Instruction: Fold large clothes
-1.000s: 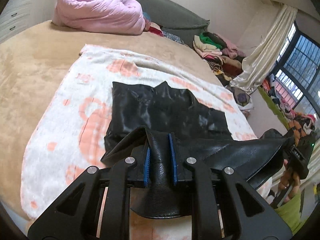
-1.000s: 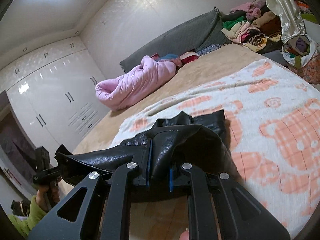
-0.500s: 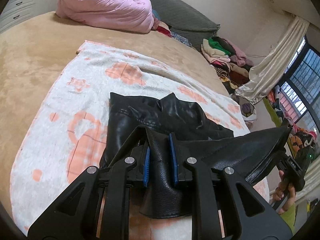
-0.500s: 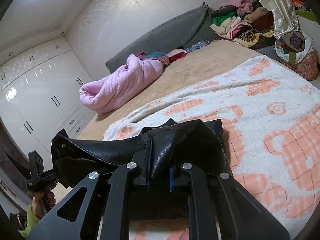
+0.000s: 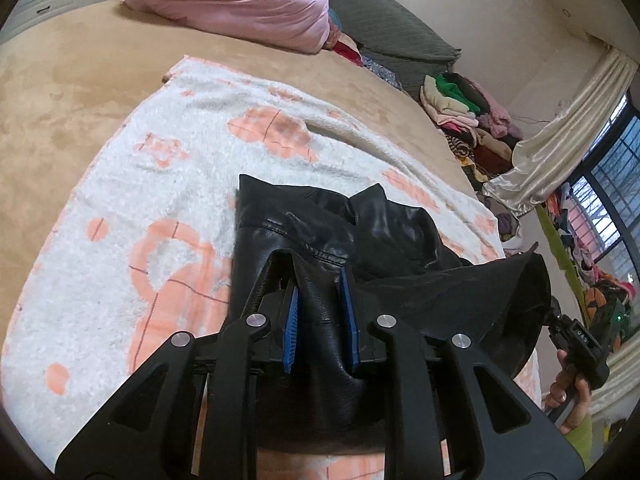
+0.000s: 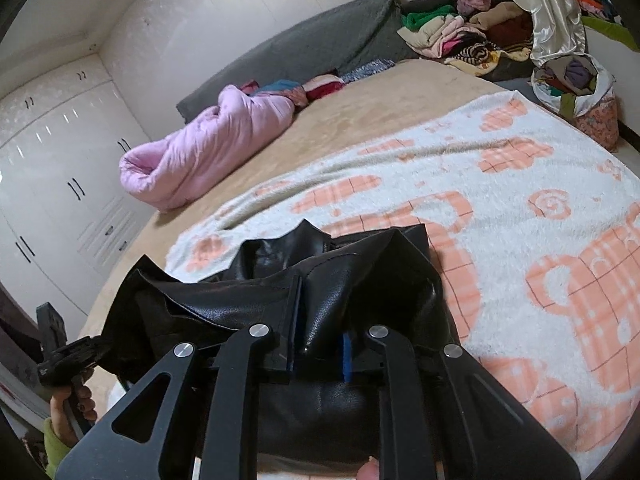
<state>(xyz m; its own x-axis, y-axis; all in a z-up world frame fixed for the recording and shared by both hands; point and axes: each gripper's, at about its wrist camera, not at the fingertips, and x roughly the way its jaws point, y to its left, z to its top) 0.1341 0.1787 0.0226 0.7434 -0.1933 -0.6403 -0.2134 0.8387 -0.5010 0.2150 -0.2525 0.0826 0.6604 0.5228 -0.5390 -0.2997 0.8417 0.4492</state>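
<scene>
Left tool (image 5: 319, 322): blue pads pressed onto a bunched fold of the black leather garment (image 5: 320, 236), lower centre of the left wrist view. Right tool (image 6: 319, 338): likewise pinching a pucker of the same hem, lower centre of its own view. In the left wrist view the right tool also shows at the right edge, with the raised hem stretched between the two.

Garment position: near edge lifted off the bed; far part, with a pointed collar-like peak, lies flat on the white-and-orange blanket (image 5: 168, 184) at mid-frame. Blanket lies on the tan bedspread (image 5: 72, 92); pink duvet (image 5: 236, 0) at top of frame, clothes pile (image 5: 472, 116) at upper right.

Risks, as judged:
- Leather looks slick and stiff; each tool holds only a small pinch, so pull between the two could slip one corner out and drop the fold skewed.
- The stiff panel may spring back or buckle rather than crease if laid down unevenly.
- The fleecy blanket could drag with the garment and shift the lower layer, misaligning edges.
- Uneven height between tools would leave a diagonal fold.

Change against one second ago: both views sit closer to the flat part of the garment. The lifted hem has travelled forward over it and hides more of the lower panel. The stretched span to the right tool is shorter and more bowed.
</scene>
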